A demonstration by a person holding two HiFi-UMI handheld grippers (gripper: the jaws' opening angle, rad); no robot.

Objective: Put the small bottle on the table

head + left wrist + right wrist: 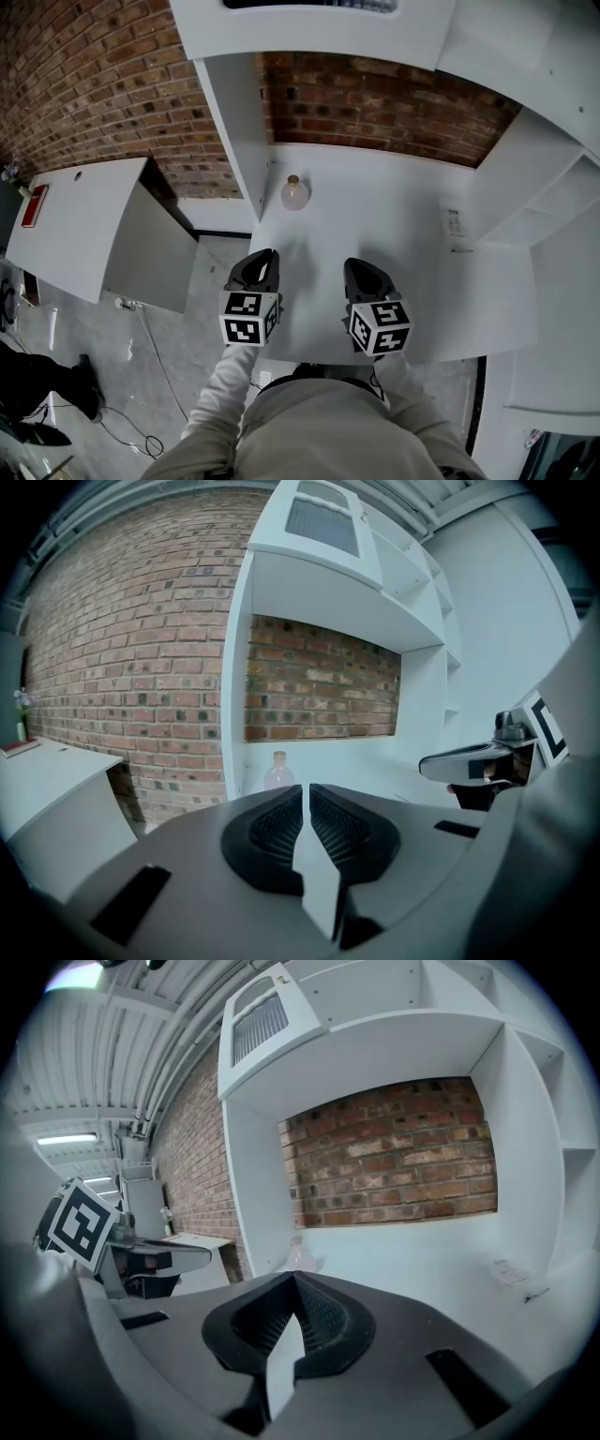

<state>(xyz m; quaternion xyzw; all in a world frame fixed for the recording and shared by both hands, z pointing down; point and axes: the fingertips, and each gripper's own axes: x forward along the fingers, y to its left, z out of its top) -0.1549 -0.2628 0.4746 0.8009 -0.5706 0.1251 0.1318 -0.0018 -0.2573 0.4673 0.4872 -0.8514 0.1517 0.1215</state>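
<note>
The small bottle [294, 192], clear and pinkish with a tan cap, stands upright on the white table [394, 234] near the back left, close to the white side panel. It shows past the jaws in the left gripper view as the bottle [278, 772] and faintly in the right gripper view as the bottle [299, 1255]. My left gripper [263, 265] hovers over the table's front left, shut and empty, well short of the bottle. My right gripper [361, 273] hangs beside it over the front middle, jaws shut with nothing between them.
A white shelf unit surrounds the table, with a side panel [234, 122] at left and shelves [553, 197] at right. A small white card or remote [454, 223] lies at the table's right. A second white desk [84, 225] stands to the left. Brick wall behind.
</note>
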